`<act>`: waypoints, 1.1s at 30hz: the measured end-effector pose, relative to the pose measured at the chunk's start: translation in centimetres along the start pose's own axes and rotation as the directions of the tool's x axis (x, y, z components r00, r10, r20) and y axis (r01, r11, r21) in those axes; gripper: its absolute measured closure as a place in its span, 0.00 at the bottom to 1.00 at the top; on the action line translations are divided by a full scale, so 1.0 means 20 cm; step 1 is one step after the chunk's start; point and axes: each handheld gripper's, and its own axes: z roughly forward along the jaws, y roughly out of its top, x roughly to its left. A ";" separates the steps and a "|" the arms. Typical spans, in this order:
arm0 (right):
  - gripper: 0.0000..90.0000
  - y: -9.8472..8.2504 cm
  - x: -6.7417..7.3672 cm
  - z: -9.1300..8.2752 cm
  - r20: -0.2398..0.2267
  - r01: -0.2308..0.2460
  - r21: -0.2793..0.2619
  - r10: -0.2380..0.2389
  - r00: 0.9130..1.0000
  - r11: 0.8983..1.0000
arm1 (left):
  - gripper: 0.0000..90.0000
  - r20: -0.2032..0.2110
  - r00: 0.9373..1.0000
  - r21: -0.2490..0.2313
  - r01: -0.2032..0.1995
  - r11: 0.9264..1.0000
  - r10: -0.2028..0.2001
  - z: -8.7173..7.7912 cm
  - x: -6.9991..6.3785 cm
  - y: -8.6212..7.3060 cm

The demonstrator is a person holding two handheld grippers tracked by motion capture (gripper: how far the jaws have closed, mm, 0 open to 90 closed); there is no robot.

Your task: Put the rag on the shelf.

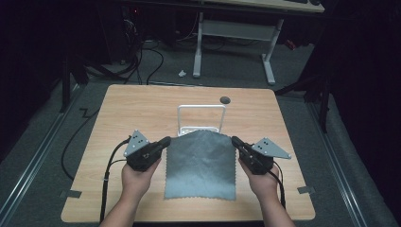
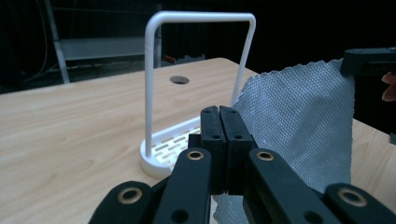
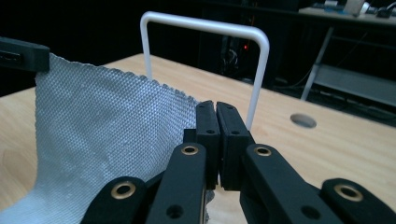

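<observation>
A dark room with a grey carpeted floor (image 1: 42, 142) surrounds a light wooden tabletop (image 1: 142, 101); a white-legged desk (image 1: 236, 33) stands behind it amid loose cables. On the tabletop, the biggest thing is a grey cloth (image 1: 201, 165), woven and pinked at the edges. Its near part lies flat toward the person's side, while its two far corners are raised off the wood. The left gripper (image 1: 165, 142) has its jaws closed tight on the far left corner, and the right gripper (image 1: 235, 141) is closed the same way on the far right corner, so the top hem hangs stretched between them. In the left gripper view the cloth (image 2: 299, 121) drapes from the other gripper; the right gripper view shows the cloth (image 3: 107, 126) likewise.

Just behind the lifted hem stands a white rack (image 1: 201, 118), a slotted base with a tall hoop-shaped bar, which looks like the place the cloth is meant to hang. By my reading the pick-up is done and the carry has only begun: the cloth has yet to be lifted clear, brought over the bar and let go. The bar is high, so the trailing part may drag or catch on the base. A round cable hole (image 1: 225, 100) sits beyond, out of the way.
</observation>
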 end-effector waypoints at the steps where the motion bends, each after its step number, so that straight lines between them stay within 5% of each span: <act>1: 1.00 0.02 0.00 0.00 0.001 -0.001 -0.008 0.001 1.000 1.000 | 0.99 -0.001 1.000 -0.003 -0.002 1.000 0.002 0.00 0.00 0.01; 27: 1.00 0.35 -0.11 -0.03 0.051 0.024 -0.143 -0.016 0.999 0.989 | 0.99 -0.056 0.993 -0.124 -0.113 0.986 0.107 -0.02 0.05 0.41; 33: 1.00 0.38 -0.15 0.00 0.051 -0.007 -0.138 0.014 0.999 0.990 | 0.99 -0.064 0.994 -0.125 -0.097 0.987 0.089 0.01 0.09 0.43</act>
